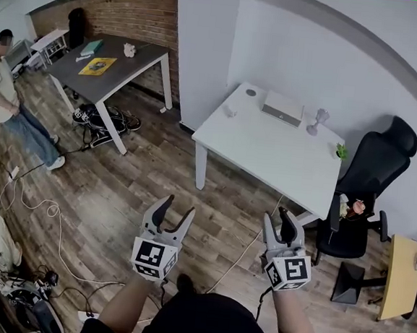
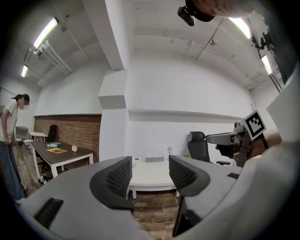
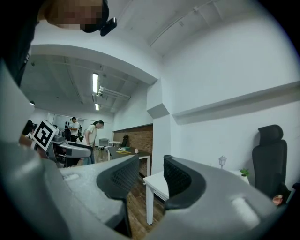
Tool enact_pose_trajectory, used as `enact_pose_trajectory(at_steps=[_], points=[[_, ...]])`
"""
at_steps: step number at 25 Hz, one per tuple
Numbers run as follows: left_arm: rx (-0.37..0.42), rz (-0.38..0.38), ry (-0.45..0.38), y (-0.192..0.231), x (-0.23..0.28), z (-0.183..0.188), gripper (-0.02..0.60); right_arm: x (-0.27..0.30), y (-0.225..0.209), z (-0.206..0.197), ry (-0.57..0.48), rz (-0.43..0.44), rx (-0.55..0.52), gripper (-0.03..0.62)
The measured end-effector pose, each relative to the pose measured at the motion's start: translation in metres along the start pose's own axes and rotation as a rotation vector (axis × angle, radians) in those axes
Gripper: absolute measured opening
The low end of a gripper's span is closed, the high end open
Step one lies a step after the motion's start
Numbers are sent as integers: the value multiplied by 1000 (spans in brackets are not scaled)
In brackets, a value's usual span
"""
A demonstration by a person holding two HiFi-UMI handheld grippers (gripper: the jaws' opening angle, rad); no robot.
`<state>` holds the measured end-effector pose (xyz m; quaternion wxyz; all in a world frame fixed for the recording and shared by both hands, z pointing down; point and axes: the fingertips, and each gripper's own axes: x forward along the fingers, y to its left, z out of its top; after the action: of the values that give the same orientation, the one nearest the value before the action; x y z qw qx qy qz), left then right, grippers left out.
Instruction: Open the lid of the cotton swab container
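Head view, bottom centre: the person's two forearms come up into the frame, each carrying a gripper above the wood floor [image 1: 119, 190]. Left of centre, the left gripper [image 1: 176, 208] has its jaws well apart, and the left gripper view shows only air in the gap. Just right of centre, the right gripper [image 1: 277, 219] has its jaws parted more narrowly, also with nothing between them. Both are well apart from the white table [image 1: 268, 153] at mid-frame. On it sit a tiny pale thing [image 1: 230, 111] near its left edge, a small round disc [image 1: 251, 93] at its upper corner, a flat white box [image 1: 282, 107], a goblet-shaped thing [image 1: 316, 121] and a small plant [image 1: 341, 150]. Which of these is the cotton swab container cannot be told at this size. A black office chair [image 1: 371, 169] stands at the right. In the upper left, a dark grey table [image 1: 123, 64] stands near a brick wall [image 1: 135, 11], and a person [image 1: 7, 101] stands at the left edge.
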<state>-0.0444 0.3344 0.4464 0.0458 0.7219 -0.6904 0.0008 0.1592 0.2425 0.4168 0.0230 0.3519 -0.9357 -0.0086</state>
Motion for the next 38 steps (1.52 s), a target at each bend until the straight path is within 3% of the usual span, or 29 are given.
enact_pose_trajectory(at_steps=[7,15,27,33,38], points=[[-49,0,30,70,18,-17,242,58,13,-1,26,-34,-8,156],[-56,40,69,110,72,-33,242,139,-7,-26,44,17,30,156],[6,124,123,138,213,-18,242,273,-98,-26,12,132,95,156],[35,109,141,138,287,-19,242,312,-149,-29,18,131,108,156],[64,42,196,146,336,-38,242,334,-175,-36,35,105,128,156]])
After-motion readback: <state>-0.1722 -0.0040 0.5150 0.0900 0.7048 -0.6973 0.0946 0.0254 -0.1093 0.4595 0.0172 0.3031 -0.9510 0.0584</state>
